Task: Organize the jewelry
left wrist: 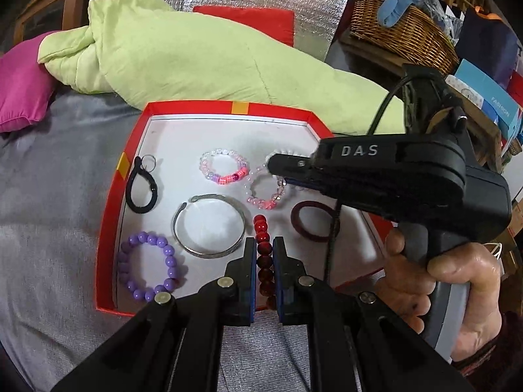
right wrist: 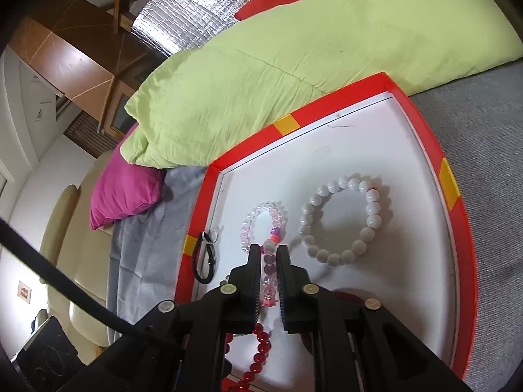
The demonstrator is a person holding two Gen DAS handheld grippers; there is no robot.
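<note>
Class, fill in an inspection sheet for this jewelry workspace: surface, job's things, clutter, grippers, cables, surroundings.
Surface: grey bedspread under a red tray.
Job's things: purple bead bracelet, silver bangle, white bead bracelet, dark red ring, black loop, two pink crystal bracelets, all in the tray.
Clutter: nothing seen.
Grippers: left gripper shut on red bead bracelet; right gripper shut on pink crystal bracelet.
Cables: black cable.
Surroundings: green quilt, magenta pillow, wicker basket.

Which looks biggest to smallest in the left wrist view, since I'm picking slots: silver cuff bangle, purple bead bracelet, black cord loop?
1. Silver metal cuff bangle, widest ring.
2. Purple round-bead bracelet, slightly smaller, though it lies nearer the camera.
3. Black cord loop with key ring, narrowest.
</note>
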